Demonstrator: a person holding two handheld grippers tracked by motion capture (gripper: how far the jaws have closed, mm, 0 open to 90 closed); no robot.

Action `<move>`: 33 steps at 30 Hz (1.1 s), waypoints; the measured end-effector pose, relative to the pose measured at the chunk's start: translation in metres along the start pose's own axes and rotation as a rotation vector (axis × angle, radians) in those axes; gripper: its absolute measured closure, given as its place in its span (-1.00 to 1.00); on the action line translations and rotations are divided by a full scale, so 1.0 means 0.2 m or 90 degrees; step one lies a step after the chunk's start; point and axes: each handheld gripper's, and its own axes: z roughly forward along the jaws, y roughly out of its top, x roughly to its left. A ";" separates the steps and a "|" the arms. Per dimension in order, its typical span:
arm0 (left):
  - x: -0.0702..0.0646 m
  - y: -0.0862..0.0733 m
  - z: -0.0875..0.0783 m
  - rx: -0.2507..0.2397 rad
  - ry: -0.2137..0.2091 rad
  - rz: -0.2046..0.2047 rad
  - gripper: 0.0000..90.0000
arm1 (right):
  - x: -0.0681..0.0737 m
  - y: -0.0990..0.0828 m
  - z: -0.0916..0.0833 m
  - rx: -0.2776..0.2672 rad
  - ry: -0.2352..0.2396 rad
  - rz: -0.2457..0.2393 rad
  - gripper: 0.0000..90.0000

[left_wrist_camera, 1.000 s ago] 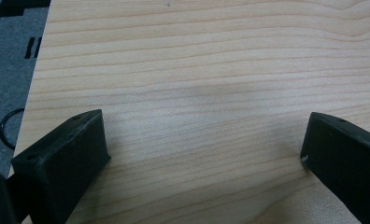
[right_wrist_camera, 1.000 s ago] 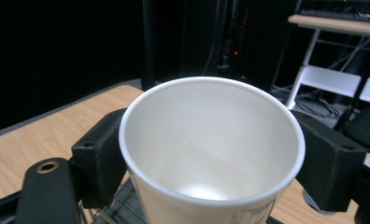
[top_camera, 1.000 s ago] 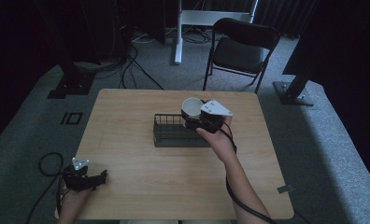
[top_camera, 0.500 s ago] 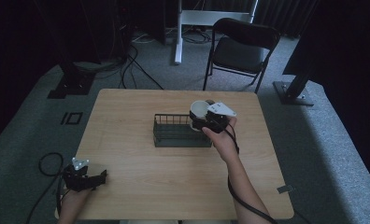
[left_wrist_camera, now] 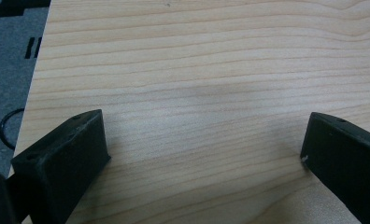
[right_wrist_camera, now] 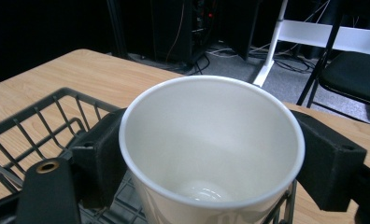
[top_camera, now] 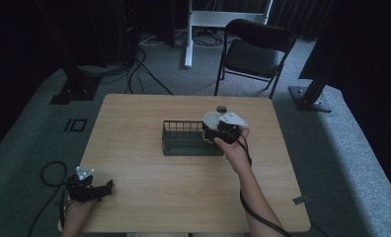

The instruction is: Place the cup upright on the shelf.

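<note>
At frame centre, the right gripper (right_wrist_camera: 211, 154) clasps a white cup (right_wrist_camera: 211, 154) over the wire basket's (top_camera: 183, 144) end; lowering it inside seemingly comes next.

The lower part of the white paper cup (right_wrist_camera: 211, 154) between the right gripper's jaws is cut off by the bottom edge of the right gripper view, so its base and what it rests on cannot be told. The black wire basket (right_wrist_camera: 38, 126) runs out past the left edge beside the left-hand jaw. In the high view, a small dark round thing (top_camera: 221, 108) on the counter beyond those jaws is too small to identify.
</note>
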 end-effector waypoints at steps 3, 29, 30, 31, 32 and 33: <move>0.00 0.00 0.00 0.000 0.000 0.000 -0.98 | 0.00 -0.01 0.01 0.006 0.000 -0.005 -0.57; 0.00 0.00 0.00 0.000 0.000 0.000 -0.98 | 0.00 -0.04 0.00 0.019 0.007 0.002 -0.72; 0.00 0.00 0.00 0.000 0.000 0.000 -0.98 | 0.00 -0.04 0.00 0.017 0.009 0.003 -0.72; 0.00 0.00 0.00 0.000 0.000 0.000 -0.98 | 0.00 -0.03 -0.01 0.017 0.010 0.003 -0.72; 0.00 0.00 0.00 0.000 0.000 0.000 -0.98 | 0.00 -0.03 -0.01 0.015 0.012 0.000 -0.72; 0.00 0.00 0.00 0.000 0.000 0.000 -0.98 | 0.00 -0.03 -0.02 0.014 0.012 -0.002 -0.72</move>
